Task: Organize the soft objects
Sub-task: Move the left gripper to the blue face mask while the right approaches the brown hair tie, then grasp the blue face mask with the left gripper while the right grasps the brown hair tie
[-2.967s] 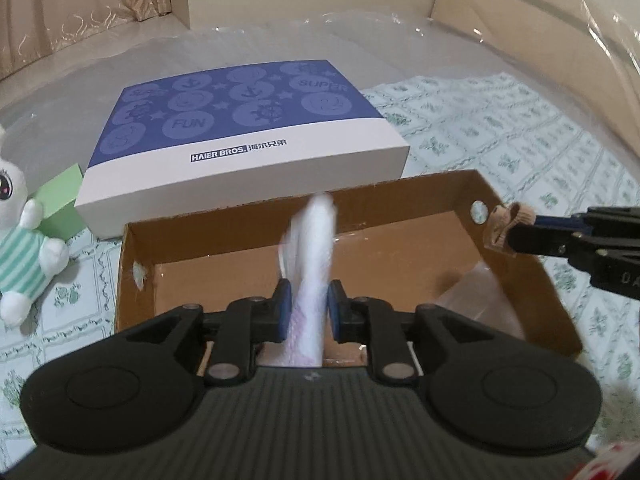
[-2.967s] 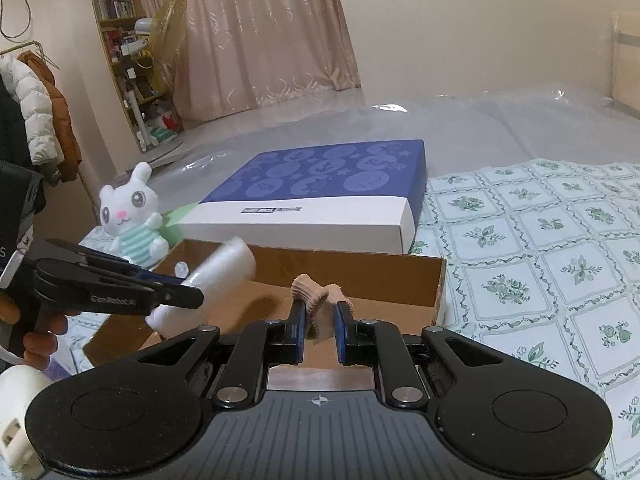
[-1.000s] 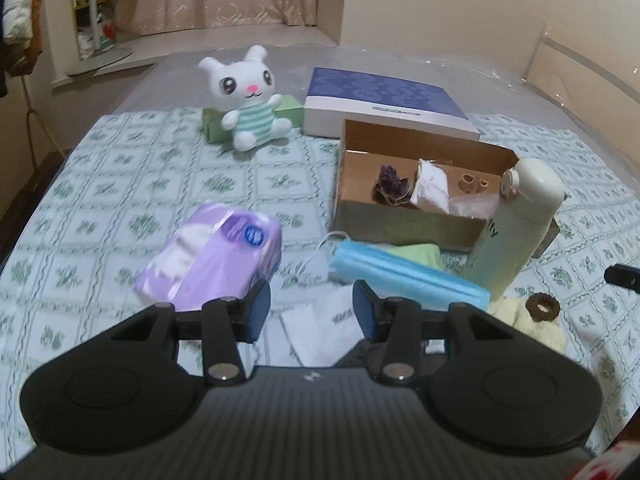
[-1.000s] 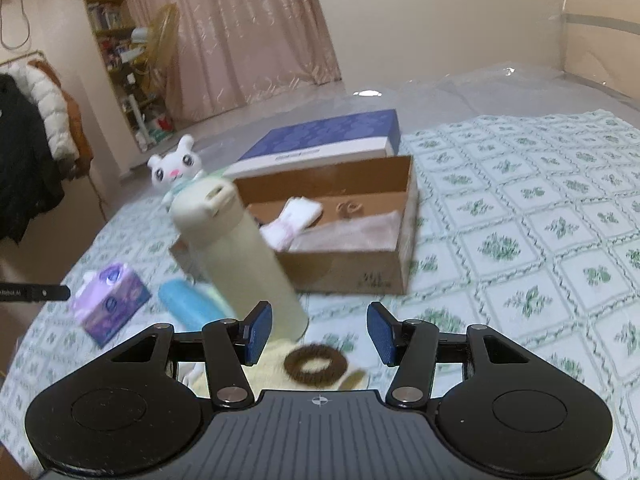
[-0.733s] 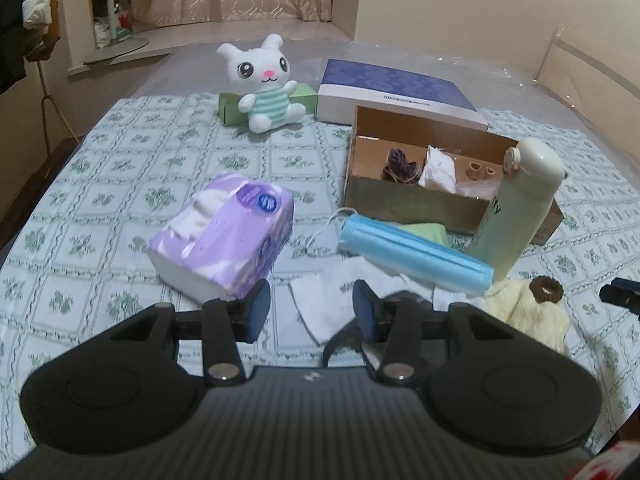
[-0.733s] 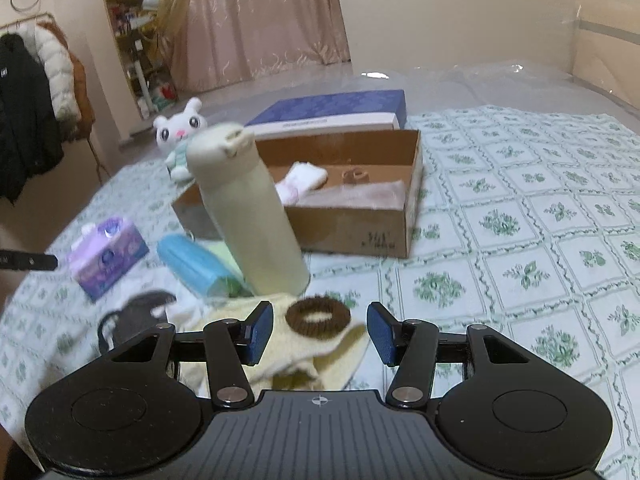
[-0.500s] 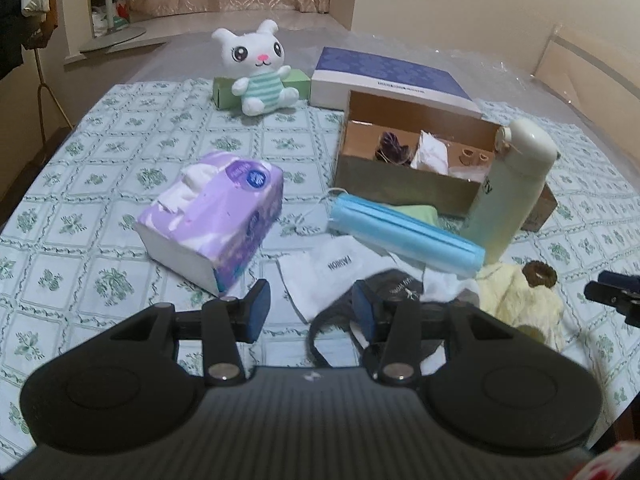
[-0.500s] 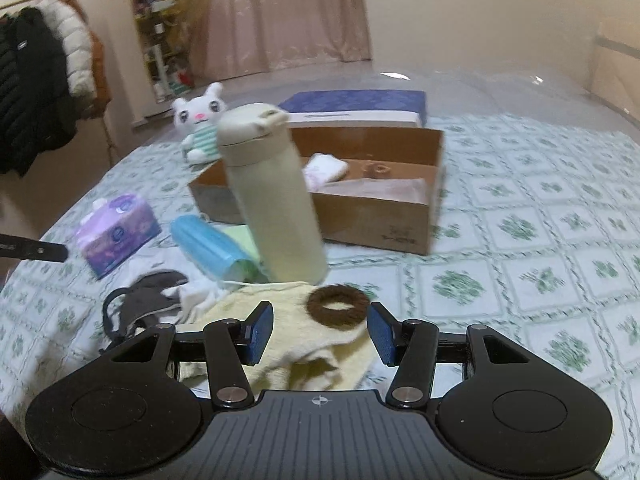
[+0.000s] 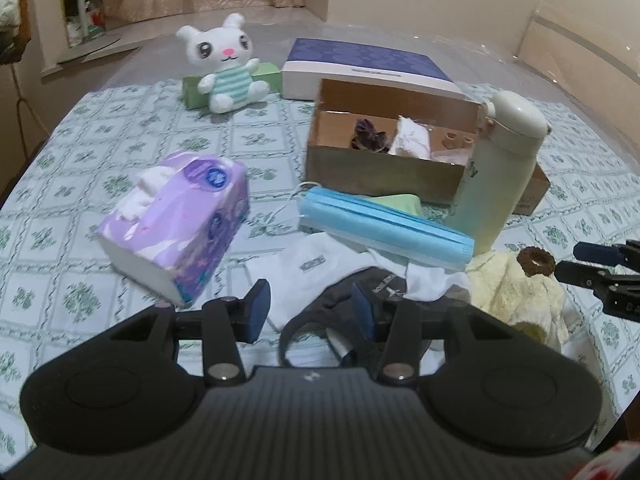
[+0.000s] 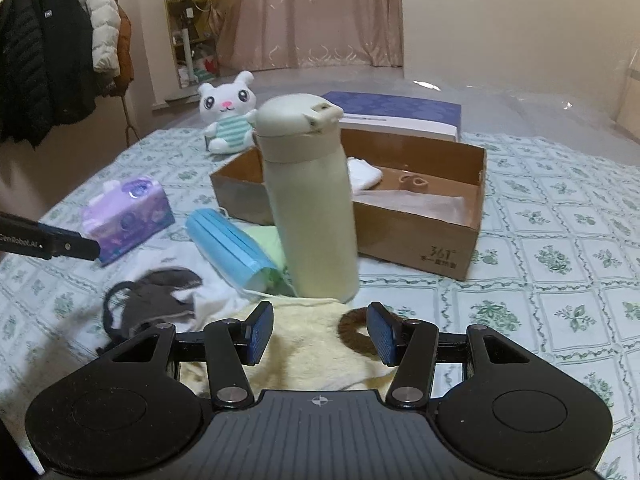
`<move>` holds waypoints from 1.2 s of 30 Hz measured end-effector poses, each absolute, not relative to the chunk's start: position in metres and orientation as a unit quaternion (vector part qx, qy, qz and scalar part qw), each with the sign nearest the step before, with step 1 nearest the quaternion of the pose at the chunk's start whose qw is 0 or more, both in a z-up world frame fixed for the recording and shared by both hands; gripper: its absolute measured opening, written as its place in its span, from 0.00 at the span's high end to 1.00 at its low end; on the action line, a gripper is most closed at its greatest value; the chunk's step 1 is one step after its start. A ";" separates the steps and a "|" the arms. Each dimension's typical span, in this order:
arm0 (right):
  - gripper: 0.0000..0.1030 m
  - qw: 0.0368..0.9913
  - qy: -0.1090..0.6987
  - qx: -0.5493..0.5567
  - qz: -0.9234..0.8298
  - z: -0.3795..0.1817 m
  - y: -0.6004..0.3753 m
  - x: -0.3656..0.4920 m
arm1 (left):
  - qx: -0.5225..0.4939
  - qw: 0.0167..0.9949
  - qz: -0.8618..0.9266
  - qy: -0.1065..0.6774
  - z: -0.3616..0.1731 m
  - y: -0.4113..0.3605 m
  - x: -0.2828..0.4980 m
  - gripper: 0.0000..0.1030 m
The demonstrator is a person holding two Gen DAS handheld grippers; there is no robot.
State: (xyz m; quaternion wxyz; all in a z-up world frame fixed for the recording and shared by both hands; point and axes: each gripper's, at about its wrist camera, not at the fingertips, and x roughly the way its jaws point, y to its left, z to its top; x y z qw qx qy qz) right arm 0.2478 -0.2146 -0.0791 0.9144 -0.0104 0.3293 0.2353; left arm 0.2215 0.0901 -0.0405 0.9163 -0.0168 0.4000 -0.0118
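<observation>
My left gripper [image 9: 308,306] is open and empty, low over a dark grey face mask [image 9: 340,312] and a white cloth [image 9: 308,264]. My right gripper [image 10: 320,334] is open and empty, over a pale yellow towel [image 10: 312,344] with a brown hair tie [image 10: 354,330] by its right finger. The open cardboard box [image 9: 384,168] holds a purple item [image 9: 368,138], a white roll [image 9: 412,140] and small beige rings [image 9: 456,138]. A stack of blue masks [image 9: 384,228] lies in front of the box. The towel [image 9: 516,284] and hair tie [image 9: 536,260] also show in the left wrist view.
A cream flask [image 10: 310,204] stands upright between the right gripper and the box [image 10: 420,216]. A purple tissue pack [image 9: 176,224] lies left. A plush bunny [image 9: 226,64], a green box [image 9: 194,88] and a blue-and-white box [image 9: 368,68] sit behind.
Both grippers let go of their items in the box and pulled back toward the near side. They now hang open, lower over the mask and the towel.
</observation>
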 end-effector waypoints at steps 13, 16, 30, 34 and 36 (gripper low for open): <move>0.49 0.914 0.353 0.001 0.201 -0.100 -0.242 0.259 | 0.181 0.907 -0.130 0.357 -0.074 0.043 0.271 0.59; 0.49 0.914 0.356 0.004 0.196 -0.104 -0.246 0.260 | 0.230 0.895 -0.149 0.351 -0.087 0.035 0.281 0.59; 0.49 0.913 0.371 0.029 0.170 -0.116 -0.264 0.271 | 0.403 0.839 -0.224 0.288 -0.137 0.016 0.308 0.45; 0.49 0.911 0.374 0.031 0.169 -0.118 -0.265 0.271 | 0.406 0.836 -0.243 0.280 -0.140 0.016 0.312 0.77; 0.49 0.911 0.374 0.031 0.169 -0.118 -0.265 0.270 | 0.412 0.830 -0.252 0.279 -0.141 0.016 0.308 0.91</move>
